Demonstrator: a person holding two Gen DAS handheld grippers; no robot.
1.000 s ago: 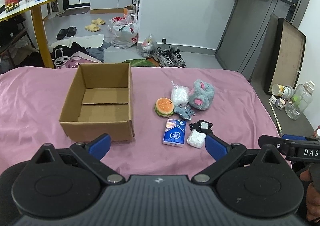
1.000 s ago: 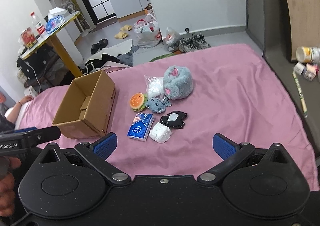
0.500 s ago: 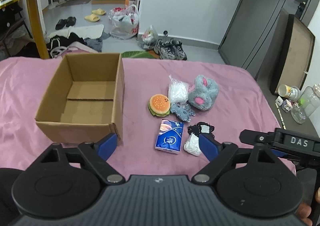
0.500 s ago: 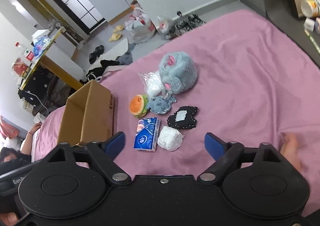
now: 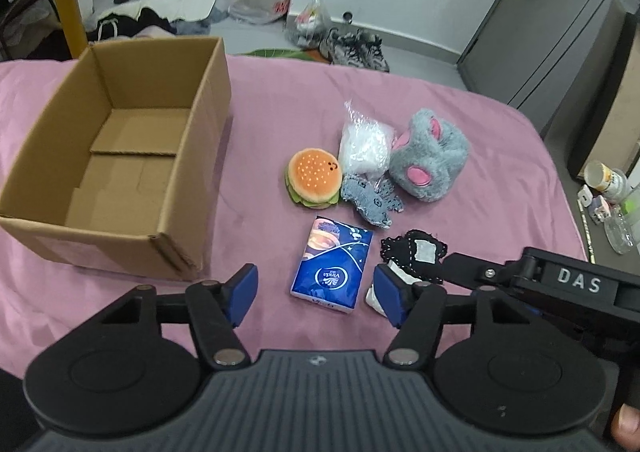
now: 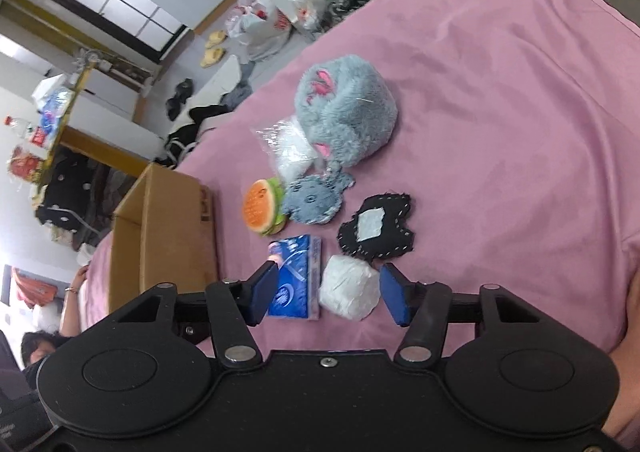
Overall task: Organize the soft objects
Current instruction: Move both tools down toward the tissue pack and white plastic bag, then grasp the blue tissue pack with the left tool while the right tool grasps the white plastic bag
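The right gripper [image 6: 328, 298] is nearer: its fingers stand wide open and empty, with the white bundle [image 6: 349, 292] between them; the left gripper [image 5: 316, 296] is open too.

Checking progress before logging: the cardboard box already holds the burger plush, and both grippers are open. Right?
Not quite. The cardboard box holds nothing; the burger plush lies on the pink bedsheet beside it, as the left wrist view shows. The left gripper and right gripper are open.

The bed cover [image 5: 280, 100] is pink, the cardboard box [image 5: 120, 156] brown, the plush [image 5: 430, 160] grey with pink patches, the tissue pack [image 5: 332, 264] blue, the burger toy [image 5: 314, 176] orange and green.
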